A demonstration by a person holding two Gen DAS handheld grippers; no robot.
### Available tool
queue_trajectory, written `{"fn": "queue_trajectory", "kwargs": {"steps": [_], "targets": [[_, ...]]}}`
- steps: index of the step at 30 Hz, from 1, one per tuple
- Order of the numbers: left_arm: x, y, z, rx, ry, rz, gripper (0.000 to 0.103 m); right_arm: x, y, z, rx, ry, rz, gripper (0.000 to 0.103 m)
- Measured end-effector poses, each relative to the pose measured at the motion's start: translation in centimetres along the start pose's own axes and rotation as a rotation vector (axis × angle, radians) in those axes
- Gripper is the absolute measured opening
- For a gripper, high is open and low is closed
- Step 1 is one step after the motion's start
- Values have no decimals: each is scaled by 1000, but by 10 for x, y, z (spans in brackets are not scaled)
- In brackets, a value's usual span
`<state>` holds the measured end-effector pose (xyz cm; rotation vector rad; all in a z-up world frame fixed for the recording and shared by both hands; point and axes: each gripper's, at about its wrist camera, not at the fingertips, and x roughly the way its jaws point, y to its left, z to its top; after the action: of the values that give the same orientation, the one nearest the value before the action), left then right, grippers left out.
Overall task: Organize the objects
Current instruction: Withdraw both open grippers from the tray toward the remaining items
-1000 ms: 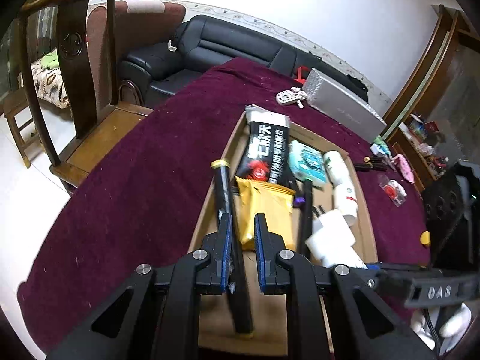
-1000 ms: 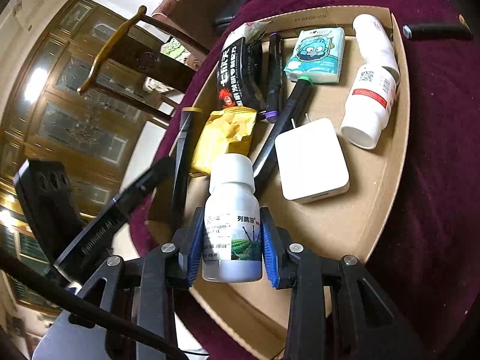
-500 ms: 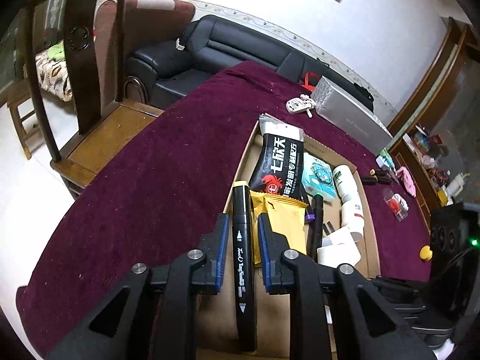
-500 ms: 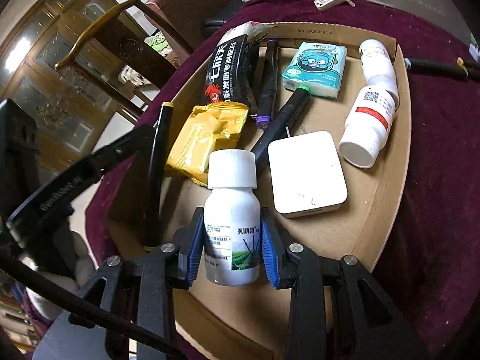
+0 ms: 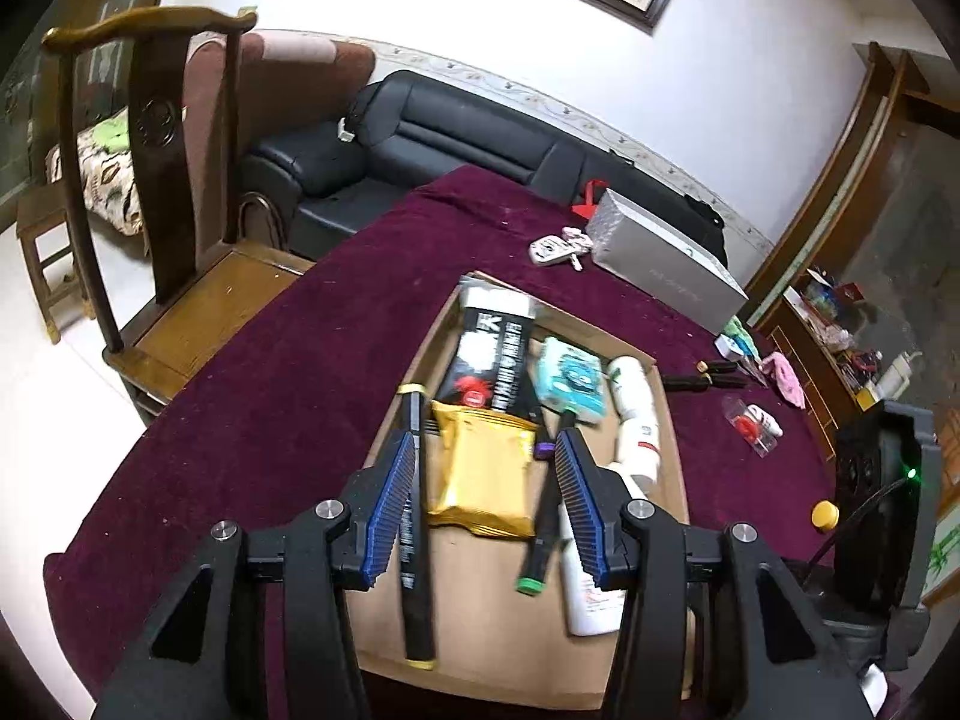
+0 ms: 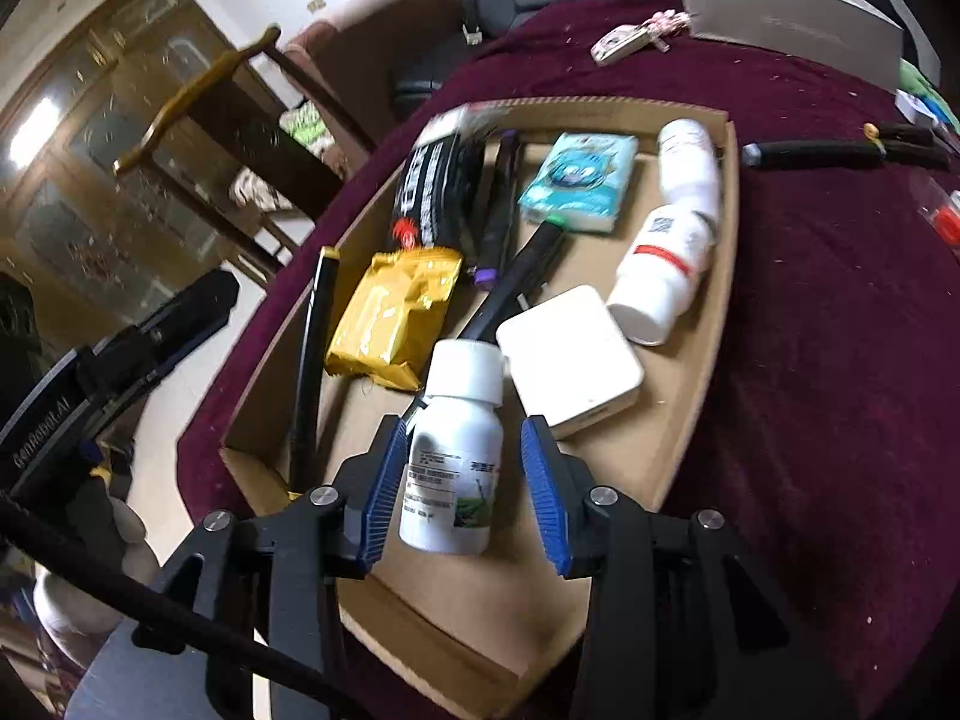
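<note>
A cardboard tray (image 5: 672,420) (image 6: 702,396) on the maroon table holds the sorted items. My left gripper (image 5: 486,504) is open above it; the black marker with yellow ends (image 5: 414,528) lies along the tray's left wall, free of the pads. My right gripper (image 6: 459,474) is open; the white bottle with a green label (image 6: 456,450) lies in the tray between the spread blue pads, not gripped. The marker also shows in the right wrist view (image 6: 309,360).
The tray also holds a yellow packet (image 5: 483,468), a black snack bag (image 5: 492,354), a tissue pack (image 6: 579,186), a white box (image 6: 570,354), white bottles (image 6: 672,252) and markers. Keys (image 5: 555,249), a silver box (image 5: 666,264) and small items lie on the table. A wooden chair (image 5: 162,180) stands at left.
Both grippers have opened. The left let go of the black marker, which now lies in the tray. The right released the white bottle. Both grippers have pulled back a little.
</note>
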<state>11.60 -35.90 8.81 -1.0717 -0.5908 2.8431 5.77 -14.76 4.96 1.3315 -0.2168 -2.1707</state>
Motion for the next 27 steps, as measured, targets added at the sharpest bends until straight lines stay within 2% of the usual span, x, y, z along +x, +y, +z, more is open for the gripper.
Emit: {"fn": "queue_trajectory", "kwargs": {"steps": [3, 6, 14, 20, 24, 27], "targets": [[-3, -18, -3, 34, 5, -25, 43, -13, -6, -3, 27, -45, 6, 49], [-2, -40, -4, 78, 11, -75, 44, -25, -18, -3, 63, -76, 7, 49], [37, -129, -10, 213, 145, -213, 44, -82, -80, -4, 187, -178, -95, 50], [60, -196, -41, 307, 244, -339, 44, -128, -135, -21, 329, -246, -192, 50], [80, -225, -67, 349, 311, -368, 44, -155, -159, -38, 389, -287, -233, 52], [91, -232, -80, 356, 333, -363, 44, -170, -180, -47, 423, -300, -264, 52]]}}
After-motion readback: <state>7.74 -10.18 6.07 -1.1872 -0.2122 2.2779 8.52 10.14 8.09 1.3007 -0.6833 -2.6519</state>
